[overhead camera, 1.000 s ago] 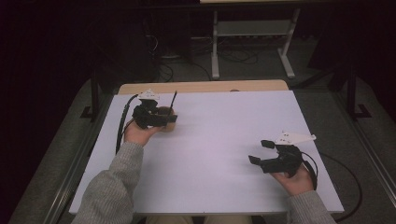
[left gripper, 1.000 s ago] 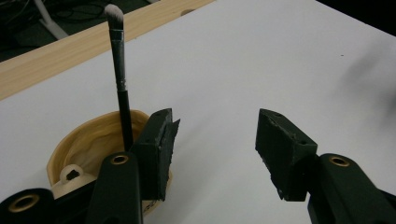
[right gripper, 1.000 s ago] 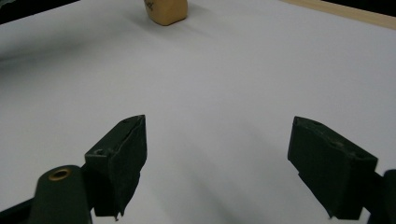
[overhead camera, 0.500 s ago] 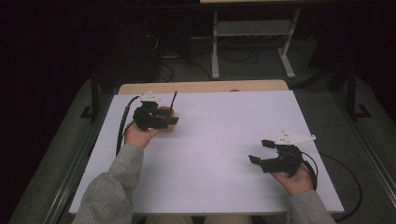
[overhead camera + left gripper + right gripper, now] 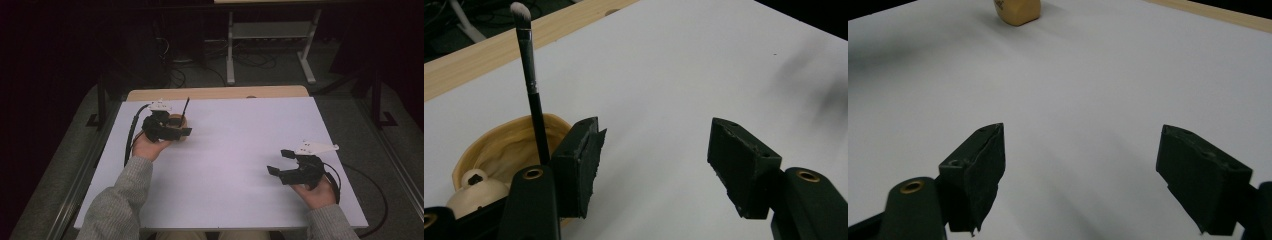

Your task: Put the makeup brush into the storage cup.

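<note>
resting grippers on a white table, brush standing in a tan holder

holding one gripper in each hand, a person in grey sleeves reaches in from the bottom of the high view over a white table [image 5: 235, 165]. the left gripper [image 5: 186, 131] sits in the left middle of that frame, held by the left hand [image 5: 149, 146]. the right gripper [image 5: 280, 161] sits in the lower right, held by the right hand [image 5: 314, 194], well apart from the left one.

in the left gripper view the two black jaws stand wide apart with only bare white table between them; they grip nothing. just beside the left-hand jaw, at the lower left of that frame, is a tan holder [image 5: 509, 145] with a rounded cream piece inside it. a thin black brush [image 5: 531, 95] rises out of it, leaning slightly, its pale tip toward the upper left corner. in the high view the holder [image 5: 176, 122] lies right against the left gripper, and the brush [image 5: 185, 107] sticks up above it. a strip of bare wood [image 5: 499, 45] runs along the table's far edge.

in the right gripper view the jaws are also spread wide, empty, with plain table between them. a small tan shape [image 5: 1017, 11] shows at the top edge of that frame, left of centre; what it is cannot be told from there.

beyond the table, the upper part of the high view is dark, with a white metal stand [image 5: 270, 40] and cables on the floor.
</note>
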`<state>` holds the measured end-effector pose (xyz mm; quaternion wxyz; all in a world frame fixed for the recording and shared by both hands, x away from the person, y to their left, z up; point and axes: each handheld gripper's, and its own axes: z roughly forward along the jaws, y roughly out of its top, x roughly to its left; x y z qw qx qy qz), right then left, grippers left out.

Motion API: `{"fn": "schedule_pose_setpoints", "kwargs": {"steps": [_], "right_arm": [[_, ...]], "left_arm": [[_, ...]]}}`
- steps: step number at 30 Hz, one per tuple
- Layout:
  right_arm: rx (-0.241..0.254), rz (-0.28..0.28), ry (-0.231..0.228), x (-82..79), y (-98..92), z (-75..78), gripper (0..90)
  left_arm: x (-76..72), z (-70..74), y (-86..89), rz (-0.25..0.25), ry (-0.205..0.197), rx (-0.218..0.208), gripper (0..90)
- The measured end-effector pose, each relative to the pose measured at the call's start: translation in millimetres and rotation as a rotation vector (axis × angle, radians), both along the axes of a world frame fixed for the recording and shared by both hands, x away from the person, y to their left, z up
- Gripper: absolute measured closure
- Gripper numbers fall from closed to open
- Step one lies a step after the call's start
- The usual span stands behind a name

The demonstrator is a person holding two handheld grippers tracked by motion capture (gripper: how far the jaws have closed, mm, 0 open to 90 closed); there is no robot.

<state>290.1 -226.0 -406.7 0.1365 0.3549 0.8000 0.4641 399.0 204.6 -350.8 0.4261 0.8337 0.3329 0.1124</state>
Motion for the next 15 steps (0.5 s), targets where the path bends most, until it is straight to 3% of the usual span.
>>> {"fn": "schedule_pose_setpoints", "kwargs": {"steps": [15], "right_arm": [[0.006, -0.014, -0.002, -0.3, -2.7, 0.3, 18.6]], "left_arm": [[-6.6, -0.8, 2.0, -0.007, -0.002, 0.010, 33.5]]}}
